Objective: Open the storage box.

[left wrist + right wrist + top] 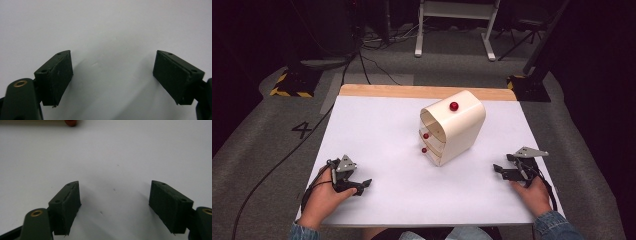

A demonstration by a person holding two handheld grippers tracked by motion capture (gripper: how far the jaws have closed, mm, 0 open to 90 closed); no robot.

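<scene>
**Both claws wide open, cabinet untouched**

A cream drawer cabinet [454, 127] with red knobs [454, 106] stands mid-surface [377, 125], toward the far edge. The left claw [362, 186] and right claw [498, 169] rest near the front corners, well apart from it, jaws spread wide and holding nothing.

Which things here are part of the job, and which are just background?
Likely in play:
cabinet, with red knobs on its top and drawers
left gripper, open, resting on the table
right gripper, open, also on the table

Just around:
white stand on the floor
cables
floor mark "4"
</scene>
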